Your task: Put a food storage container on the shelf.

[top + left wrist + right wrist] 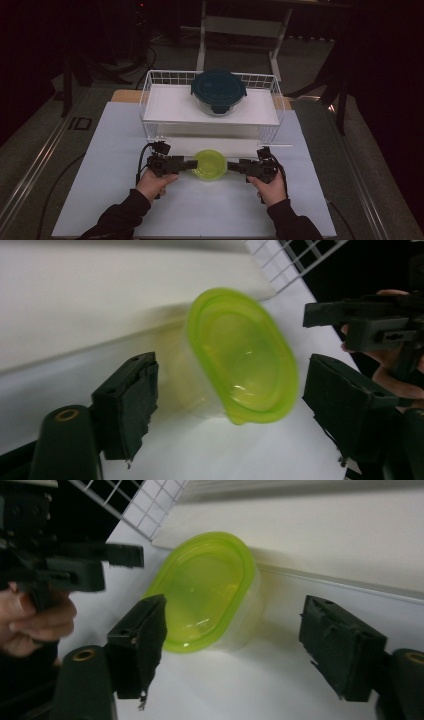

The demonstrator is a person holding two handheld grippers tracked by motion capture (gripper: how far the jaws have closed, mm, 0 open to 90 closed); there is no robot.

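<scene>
Just beyond the green-lidded tub, flanked by the left gripper and right gripper with jaws released, stands a wire basket holding a dark-lidded glass bowl

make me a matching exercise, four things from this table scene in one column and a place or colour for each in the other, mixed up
Things:
1. round container with yellow-green lid
2. glass container with dark teal lid
3. white wire basket
4. left tool

Places or colours:
A. standing inside the basket, at the back
B. at the left edge of the yellow-green lid, jaws open
C. on the white table surface between the two tools
D. behind the yellow-green lid, on the table

Pairs: 1-C, 2-A, 3-D, 4-B
</scene>
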